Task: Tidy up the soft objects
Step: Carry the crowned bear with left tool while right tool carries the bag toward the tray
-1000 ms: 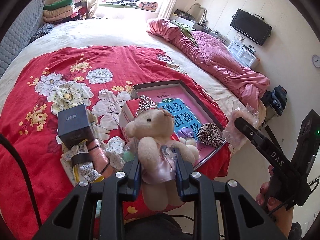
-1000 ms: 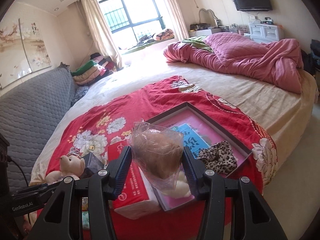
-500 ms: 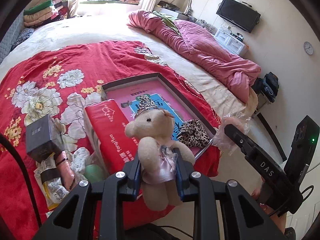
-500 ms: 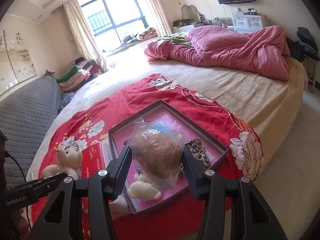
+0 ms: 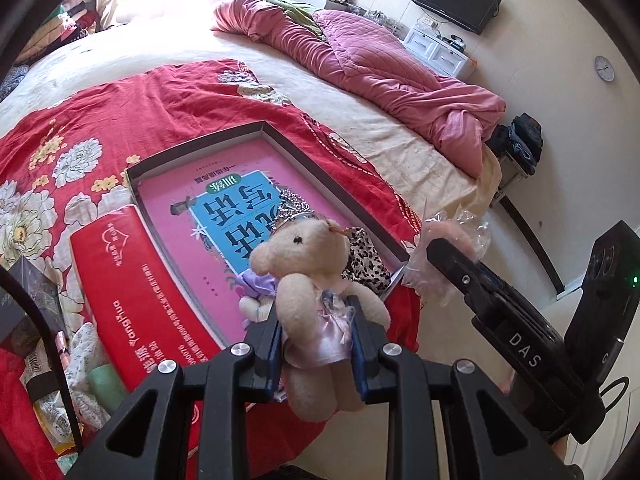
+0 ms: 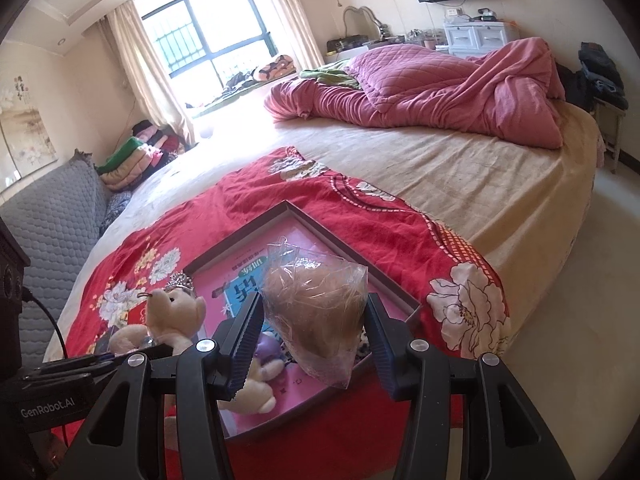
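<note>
A cream teddy bear [image 5: 308, 280] with a silver crown and a pink dress hangs in my left gripper [image 5: 316, 316], which is shut on its body. It hovers over the near end of the shallow pink-bottomed box [image 5: 200, 144]. My right gripper [image 6: 312, 308] is shut on a clear bag holding brown fluff [image 6: 316, 312], also above the box [image 6: 360, 256]. A leopard-print scrunchie [image 5: 368, 264] and a small plush in purple [image 6: 256, 388] lie inside the box. The bear [image 6: 172, 316] shows at the lower left of the right wrist view.
The box rests on a red flowered cloth [image 5: 120, 112] on the bed. A red tissue pack [image 5: 136, 300] lies left of the box, with a black box [image 5: 24, 300] and small packets beyond. A pink quilt [image 6: 440, 92] is heaped at the far side. Floor lies right of the bed edge.
Both grippers have moved right and down toward the pink box. The bear has gone from above the tissue pack to the box's near end, and the bag now hangs over the box.
</note>
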A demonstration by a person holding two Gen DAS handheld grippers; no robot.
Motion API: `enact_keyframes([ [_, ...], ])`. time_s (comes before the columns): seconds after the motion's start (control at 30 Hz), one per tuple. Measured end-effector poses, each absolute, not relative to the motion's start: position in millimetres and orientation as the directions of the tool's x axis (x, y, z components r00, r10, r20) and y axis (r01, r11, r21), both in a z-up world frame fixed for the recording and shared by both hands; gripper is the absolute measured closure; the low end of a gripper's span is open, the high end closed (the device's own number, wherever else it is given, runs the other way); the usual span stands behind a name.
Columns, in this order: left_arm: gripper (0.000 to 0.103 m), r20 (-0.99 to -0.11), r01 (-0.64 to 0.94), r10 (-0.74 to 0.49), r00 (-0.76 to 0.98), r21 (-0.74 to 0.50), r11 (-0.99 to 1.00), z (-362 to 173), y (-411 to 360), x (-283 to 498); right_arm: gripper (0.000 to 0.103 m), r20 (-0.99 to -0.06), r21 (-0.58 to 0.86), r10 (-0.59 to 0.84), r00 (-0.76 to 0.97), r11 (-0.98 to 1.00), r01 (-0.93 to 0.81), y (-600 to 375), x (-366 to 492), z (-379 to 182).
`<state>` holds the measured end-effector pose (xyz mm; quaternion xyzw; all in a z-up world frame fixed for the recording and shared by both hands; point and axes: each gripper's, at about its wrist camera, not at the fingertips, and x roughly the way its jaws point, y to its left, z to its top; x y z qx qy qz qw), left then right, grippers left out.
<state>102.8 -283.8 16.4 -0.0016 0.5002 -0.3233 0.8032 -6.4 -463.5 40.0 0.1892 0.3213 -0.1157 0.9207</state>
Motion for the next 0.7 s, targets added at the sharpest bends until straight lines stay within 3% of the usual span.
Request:
enact_keyframes([
  [0.7,0.075,-0.841,0.57,-0.506,0.189,-0.325,0.754,-34.9,-353.2,114.8,0.05,-0.678,0.267,-0.109,0.727,0.885,0.382,-502.4,14.8,13.6],
])
